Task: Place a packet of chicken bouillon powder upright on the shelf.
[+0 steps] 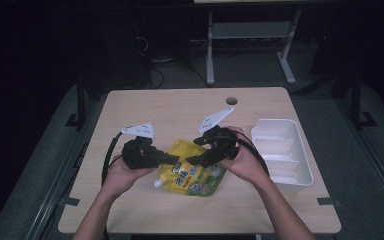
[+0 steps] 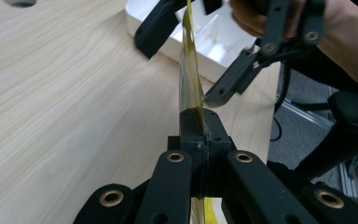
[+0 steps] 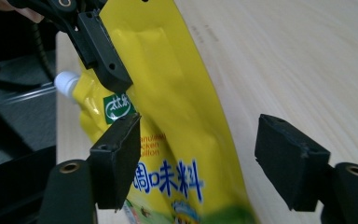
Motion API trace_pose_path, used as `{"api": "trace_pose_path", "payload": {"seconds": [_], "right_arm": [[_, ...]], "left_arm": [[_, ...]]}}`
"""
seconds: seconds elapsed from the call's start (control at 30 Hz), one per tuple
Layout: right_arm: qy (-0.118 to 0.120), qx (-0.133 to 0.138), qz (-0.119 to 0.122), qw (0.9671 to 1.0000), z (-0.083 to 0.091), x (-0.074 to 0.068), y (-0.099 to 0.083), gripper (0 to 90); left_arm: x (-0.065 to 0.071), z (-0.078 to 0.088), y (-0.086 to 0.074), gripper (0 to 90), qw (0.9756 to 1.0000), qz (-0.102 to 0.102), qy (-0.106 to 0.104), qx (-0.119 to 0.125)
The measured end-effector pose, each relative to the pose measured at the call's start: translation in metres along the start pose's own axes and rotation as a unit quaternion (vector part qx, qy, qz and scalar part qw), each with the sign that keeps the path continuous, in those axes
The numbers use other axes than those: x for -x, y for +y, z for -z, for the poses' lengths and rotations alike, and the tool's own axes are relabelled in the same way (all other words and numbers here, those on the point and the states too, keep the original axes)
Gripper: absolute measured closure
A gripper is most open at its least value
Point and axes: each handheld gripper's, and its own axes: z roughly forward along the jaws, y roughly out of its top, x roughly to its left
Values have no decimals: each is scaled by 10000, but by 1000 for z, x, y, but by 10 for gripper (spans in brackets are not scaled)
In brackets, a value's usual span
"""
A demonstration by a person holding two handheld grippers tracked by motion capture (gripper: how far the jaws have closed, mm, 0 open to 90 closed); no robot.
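Note:
A yellow spouted seasoning pouch (image 1: 196, 178) with a white cap (image 1: 157, 183) is held up off the wooden table (image 1: 180, 107) near its front middle. My left gripper (image 1: 174, 160) is shut on the pouch's top edge; in the left gripper view the pouch (image 2: 192, 70) runs edge-on out of the closed left gripper (image 2: 199, 115). My right gripper (image 1: 198, 150) is open, its jaws straddling the pouch without touching. In the right gripper view the pouch (image 3: 177, 93) hangs between the right gripper's (image 3: 198, 158) spread pads (image 3: 116, 158), nearer the left one.
A white divided plastic tray (image 1: 281, 150) sits at the table's right edge, also seen beyond the pouch in the left gripper view as the tray (image 2: 221, 44). A small round hole (image 1: 231, 101) lies near the table's far edge. Bare wood surrounds the hands.

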Motion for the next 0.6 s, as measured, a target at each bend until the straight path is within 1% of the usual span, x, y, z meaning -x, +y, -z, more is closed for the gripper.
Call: {"api": "trace_pose_path", "payload": {"seconds": [0.1, 0.17, 0.2, 0.23, 0.27, 0.3, 0.33, 0.4, 0.43, 0.47, 0.5, 0.53, 0.57, 0.6], "right_arm": [[239, -114, 101, 9996, -3, 0, 4, 378], [413, -154, 151, 9989, -4, -1, 4, 462], [546, -242, 215, 9980, -6, -3, 3, 564], [546, -242, 215, 9980, -6, -3, 3, 564], [497, -282, 292, 9979, -6, -5, 3, 618], [569, -333, 328, 9973, -4, -7, 2, 746], [569, -333, 328, 9973, -4, -7, 2, 746], [652, -344, 318, 9968, -1, -7, 1, 824], [658, -346, 337, 9967, -1, -8, 1, 842], [667, -360, 345, 9965, 0, -8, 0, 859], [660, -368, 343, 9966, 0, -9, 0, 866], [644, -380, 338, 9966, 1, -10, 0, 874], [624, -369, 344, 9968, 2, -10, -1, 879], [623, -338, 293, 9971, 5, -9, -3, 889]], "left_arm": [[4, -1, 5, 900, 9999, -106, -16, -37], [5, -1, 7, 900, 9998, -187, 17, -89], [6, -1, 9, 900, 9998, -201, 24, -85], [6, -1, 9, 900, 9998, -201, 24, -85], [6, -1, 9, 900, 9997, -219, 60, -100], [5, -1, 9, 899, 9997, -214, 75, -87], [4, 0, 8, 899, 9998, -190, 63, -75], [3, -1, 8, 885, 9998, -207, 72, -41], [3, -1, 9, 850, 9996, -222, 158, -34], [3, -1, 9, 801, 9996, -212, 195, -34], [3, -1, 9, 748, 9993, -195, 310, -35], [2, 0, 9, 698, 9992, -198, 347, -45], [2, 1, 9, 683, 9992, -208, 349, -23], [1, 3, 9, 641, 9989, -185, 435, 28]]}}
